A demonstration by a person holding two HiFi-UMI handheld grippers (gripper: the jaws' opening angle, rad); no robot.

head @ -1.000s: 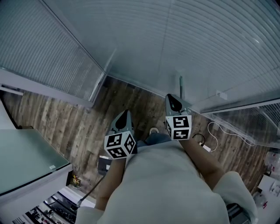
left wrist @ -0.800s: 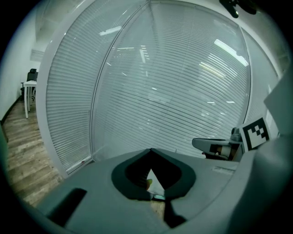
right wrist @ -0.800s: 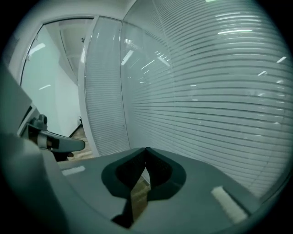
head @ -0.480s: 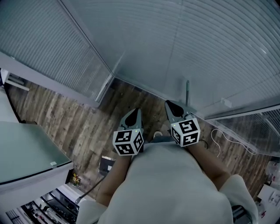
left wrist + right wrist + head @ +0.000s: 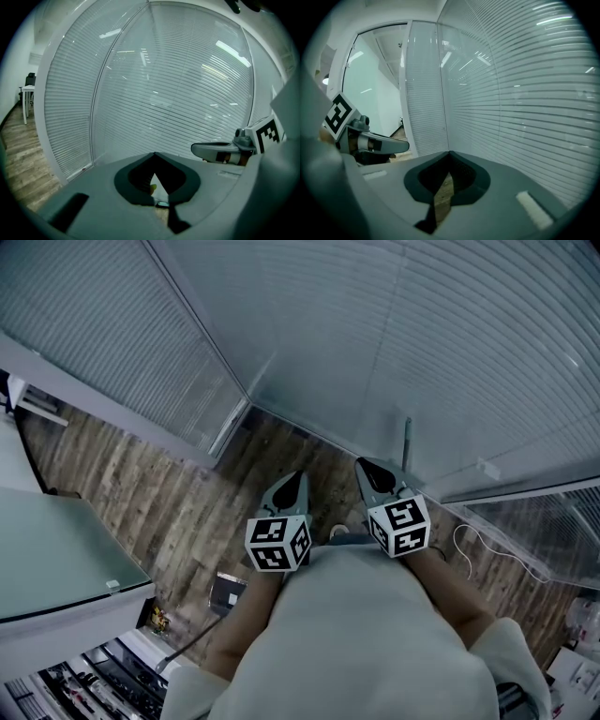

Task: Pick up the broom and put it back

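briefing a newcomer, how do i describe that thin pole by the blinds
Find the corner where the two blind-covered glass walls meet, then follow the right-hand wall's base. Just past the right tool stands a thin grey pole, the only upright thing there; the white cable nearby lies looped flat.

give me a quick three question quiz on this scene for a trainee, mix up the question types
1. True or false: the right gripper is clamped on the thin pole that stands by the glass wall.
2. What lies on the wooden floor at the person's right? A) a white cable B) a red bucket C) a folded towel
3. Fill in: the glass walls ahead are covered by ____.

Key
1. False: its jaws are together with nothing between them.
2. A
3. blinds
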